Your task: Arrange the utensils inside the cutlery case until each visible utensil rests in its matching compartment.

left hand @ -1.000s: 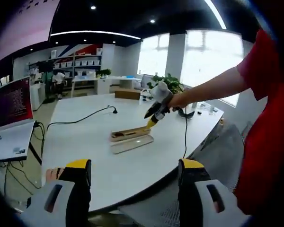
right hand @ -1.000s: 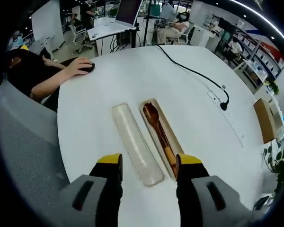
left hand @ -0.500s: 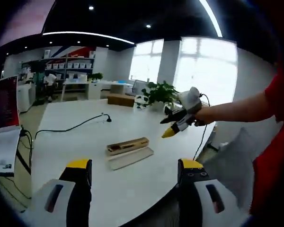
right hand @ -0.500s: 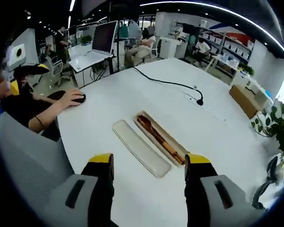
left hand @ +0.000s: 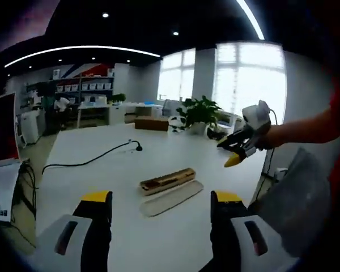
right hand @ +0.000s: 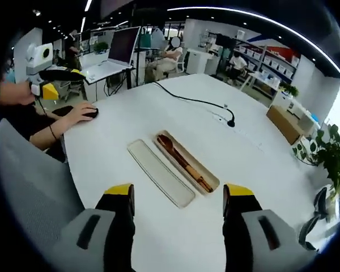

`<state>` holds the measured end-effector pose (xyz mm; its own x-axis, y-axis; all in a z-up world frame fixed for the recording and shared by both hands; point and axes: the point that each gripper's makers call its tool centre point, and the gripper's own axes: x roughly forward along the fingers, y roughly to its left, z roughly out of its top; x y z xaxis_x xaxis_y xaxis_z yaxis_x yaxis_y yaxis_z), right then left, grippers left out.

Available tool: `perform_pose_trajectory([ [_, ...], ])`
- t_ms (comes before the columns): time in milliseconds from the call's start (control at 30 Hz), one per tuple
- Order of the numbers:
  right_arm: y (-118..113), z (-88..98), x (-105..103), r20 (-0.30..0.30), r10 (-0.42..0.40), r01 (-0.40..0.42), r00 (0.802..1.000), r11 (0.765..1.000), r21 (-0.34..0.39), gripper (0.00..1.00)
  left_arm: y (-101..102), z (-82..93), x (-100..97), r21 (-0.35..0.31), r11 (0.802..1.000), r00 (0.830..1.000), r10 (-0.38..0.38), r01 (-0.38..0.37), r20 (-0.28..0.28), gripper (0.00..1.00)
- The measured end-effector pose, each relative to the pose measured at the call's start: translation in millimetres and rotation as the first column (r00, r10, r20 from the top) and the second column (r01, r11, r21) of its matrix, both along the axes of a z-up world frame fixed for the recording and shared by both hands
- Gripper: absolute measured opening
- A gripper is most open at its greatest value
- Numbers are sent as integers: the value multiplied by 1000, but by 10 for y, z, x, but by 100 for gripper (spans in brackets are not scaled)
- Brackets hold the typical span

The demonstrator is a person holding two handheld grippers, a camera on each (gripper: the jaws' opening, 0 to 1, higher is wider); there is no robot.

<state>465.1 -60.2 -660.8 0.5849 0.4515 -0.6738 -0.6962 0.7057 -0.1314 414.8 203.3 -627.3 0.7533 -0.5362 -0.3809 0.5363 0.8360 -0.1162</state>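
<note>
Wooden cutlery case (right hand: 186, 162) sits mid-surface with its spoon (right hand: 182, 159) already lying inside, clear lid (right hand: 161, 180) just beside it at about 8 o'clock. Over the last second both tools have backed off and lifted, so the whole white surface (right hand: 130, 113) is in frame now; to me that reads like the arranging's basically done. Left tool (left hand: 159, 207) hangs spread and empty, low at 6 o'clock. Right tool (right hand: 179, 201) likewise is spread, holding nothing, hovering well clear of the case.
</note>
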Motion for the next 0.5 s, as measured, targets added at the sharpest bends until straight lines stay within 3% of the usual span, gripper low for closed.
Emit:
perform_pose_trajectory([
  [67, -75, -143, 45, -13, -19, 19, 1000, 1000, -7, 57, -100, -156, 43, -18, 999, 998, -43, 42, -36, 78],
  [167, -93, -366, 53, -50, -10, 10, 999, 1000, -4, 59, -154, -387, 164, 24, 998, 995, -63, 64, -76, 76],
  [233, -100, -475, 30, -56, 19, -21, 998, 999, -39, 59, -192, -568, 255, 97, 990, 992, -95, 103, -81, 73],
  [267, -112, -516, 28, -51, 27, -30, 998, 998, -56, 57, -153, -714, 319, 154, 984, 990, -72, 91, -122, 69],
  [300, -125, -564, 31, -44, 31, -34, 999, 997, -69, 56, -169, -763, 344, 150, 984, 986, -70, 92, -150, 67],
  [400, -134, -652, 48, -48, 18, -21, 999, 999, -47, 55, -289, -810, 507, 135, 986, 989, -79, 96, -127, 62],
  [500, -134, -728, 87, -56, -2, 1, 998, 1000, -15, 56, -335, -883, 609, 204, 971, 990, -101, 120, -103, 63],
])
